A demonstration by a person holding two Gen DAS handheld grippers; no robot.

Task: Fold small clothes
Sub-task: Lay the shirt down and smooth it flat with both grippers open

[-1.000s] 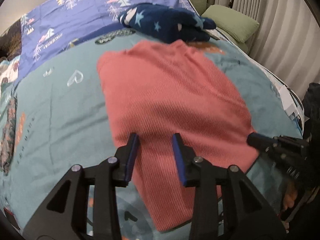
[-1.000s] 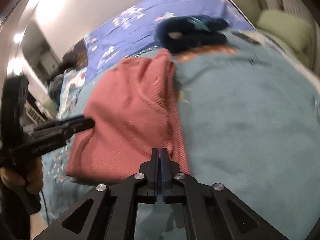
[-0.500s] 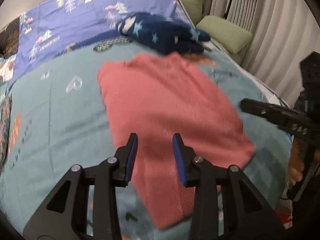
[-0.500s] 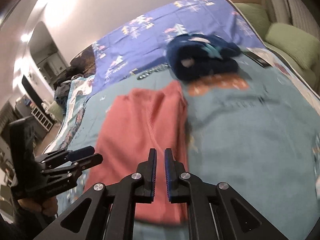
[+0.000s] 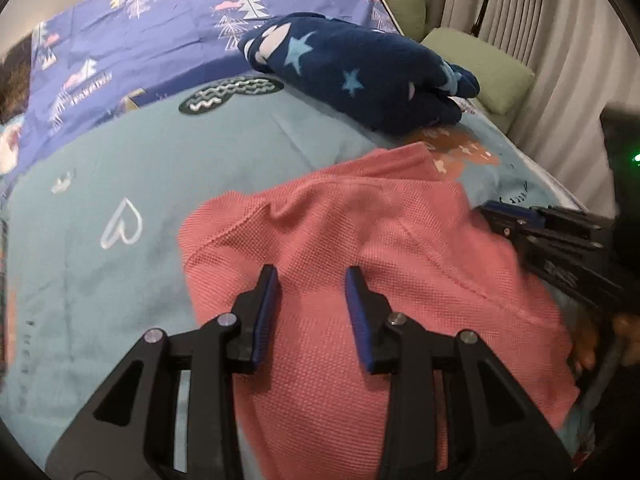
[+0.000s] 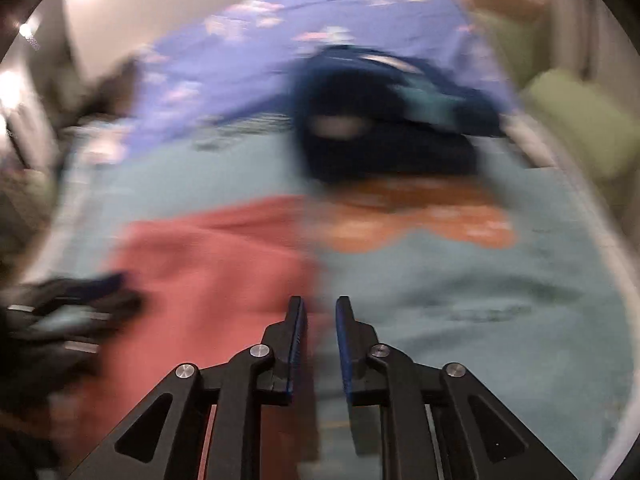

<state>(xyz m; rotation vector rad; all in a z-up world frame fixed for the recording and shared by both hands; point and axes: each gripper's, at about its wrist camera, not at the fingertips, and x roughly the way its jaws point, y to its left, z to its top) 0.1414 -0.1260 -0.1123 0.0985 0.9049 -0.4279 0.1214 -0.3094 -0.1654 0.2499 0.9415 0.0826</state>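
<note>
- Your left gripper point(image 5: 310, 304) is nearest in its own view: jaws spread wide, nothing between them, hovering over the near part of the red shirt point(image 5: 360, 280).
- Your right gripper point(image 6: 319, 332) also has its jaws apart, a narrower gap, holding nothing. That view is badly blurred, so I cannot tell whether its tips touch cloth. It sits at the shirt's right edge, where red meets the teal cover point(image 6: 500, 320).
- From the left view, the right gripper shows at the shirt's right side, close against the fabric; whether it touches is not clear.
- The shirt lies on the teal cover point(image 5: 140, 168) as a compact, roughly rectangular shape. A seam line runs diagonally across its top layer, and there are soft ridges toward its far edge, so it looks already doubled over at least once.
- My read: the fold is partway done. With both grippers empty, you look to be between grasps, and a further fold or a smoothing of those far ridges is probably what remains.
- Beyond the shirt, just past its far edge, a navy star blanket point(image 5: 360, 72) lies bundled, apart from the shirt.
- Farther still, a purple tree-print sheet point(image 5: 160, 32), then green cushions point(image 5: 492, 68) against the curtain at the right.
</note>
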